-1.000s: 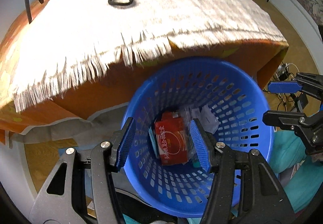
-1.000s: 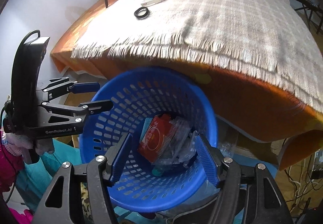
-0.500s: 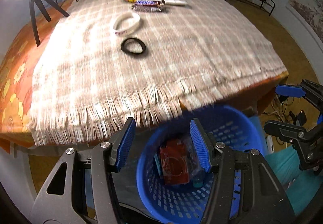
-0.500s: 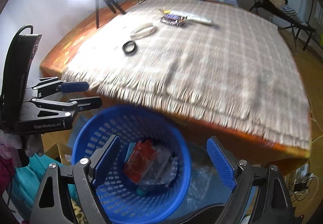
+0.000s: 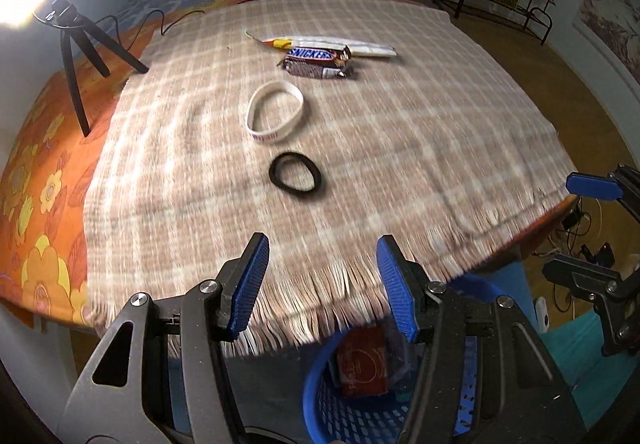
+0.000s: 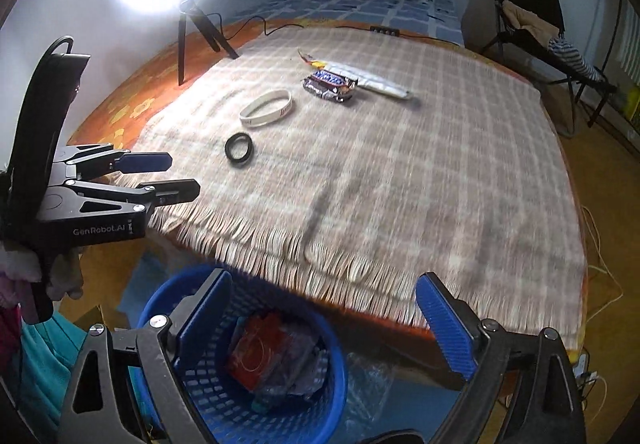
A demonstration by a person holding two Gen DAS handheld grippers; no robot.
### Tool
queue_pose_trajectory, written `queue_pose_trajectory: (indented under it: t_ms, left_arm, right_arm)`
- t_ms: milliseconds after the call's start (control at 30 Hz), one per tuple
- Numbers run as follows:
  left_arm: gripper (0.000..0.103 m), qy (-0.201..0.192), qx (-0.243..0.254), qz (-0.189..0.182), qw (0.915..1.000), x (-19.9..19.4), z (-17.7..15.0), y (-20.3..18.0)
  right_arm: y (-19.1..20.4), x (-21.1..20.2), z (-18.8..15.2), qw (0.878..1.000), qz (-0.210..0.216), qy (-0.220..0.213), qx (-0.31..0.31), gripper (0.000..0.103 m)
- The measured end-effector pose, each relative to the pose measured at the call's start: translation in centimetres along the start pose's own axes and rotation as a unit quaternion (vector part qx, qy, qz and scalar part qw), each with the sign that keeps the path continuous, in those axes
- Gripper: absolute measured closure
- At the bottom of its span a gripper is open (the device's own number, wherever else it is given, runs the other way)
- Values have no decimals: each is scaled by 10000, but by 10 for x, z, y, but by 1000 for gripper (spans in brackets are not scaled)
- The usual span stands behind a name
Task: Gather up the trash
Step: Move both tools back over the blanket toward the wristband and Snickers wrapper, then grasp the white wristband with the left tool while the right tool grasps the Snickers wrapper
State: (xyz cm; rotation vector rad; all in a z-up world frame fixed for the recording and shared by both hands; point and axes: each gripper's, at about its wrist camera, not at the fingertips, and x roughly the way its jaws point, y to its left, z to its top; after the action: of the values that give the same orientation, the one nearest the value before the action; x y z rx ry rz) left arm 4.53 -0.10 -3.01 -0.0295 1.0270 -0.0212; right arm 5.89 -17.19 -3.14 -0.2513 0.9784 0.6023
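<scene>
Our left gripper (image 5: 322,284) tilts down over the fringed edge of the checked blanket (image 5: 400,148), its fingers (image 5: 250,284) parted about halfway with nothing between them. Our right gripper (image 6: 324,328) hangs beside it, also angled down, fingers (image 6: 446,326) opening wide and empty. Below the bed's edge stands the blue basket (image 6: 324,410), holding a red packet (image 6: 256,360) and what we take for crumpled clear wrappers, blurred here. On the blanket lie a black ring (image 5: 295,171), a white wristband (image 5: 275,111), a Snickers wrapper (image 5: 318,61) and a long white wrapper (image 5: 360,46).
</scene>
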Motion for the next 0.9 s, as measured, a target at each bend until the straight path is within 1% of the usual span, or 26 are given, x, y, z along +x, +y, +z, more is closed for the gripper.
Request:
queue_pose_trajectory:
  t_ms: [333, 433, 600, 667, 833, 867, 900]
  left_arm:
    - [45, -2, -107, 58, 9999, 16, 28, 13]
    - [45, 20, -194, 59, 9998, 23, 37, 21]
    - [45, 89, -320, 118, 9994, 37, 49, 33]
    - [45, 105, -373, 125, 9992, 41, 54, 38]
    - [45, 93, -516, 156, 9985, 53, 70, 53]
    - [45, 98, -574, 139, 9982, 55, 73, 56]
    - [45, 107, -613, 118, 9980, 57, 75, 58]
  right_arm:
    - [-11, 10, 36, 9997, -124, -116, -199, 8]
    - [-21, 15, 53, 9993, -197, -238, -218, 8]
    - [-38, 25, 83, 9982, -147, -537, -201, 8]
    - [-44, 30, 96, 9976, -85, -653, -210, 8]
    - [-50, 49, 130, 9971, 142, -691, -274, 9]
    - [-52, 55, 136, 9973, 249, -653, -227, 9]
    - [-53, 60, 141, 9975, 343, -599, -164, 13]
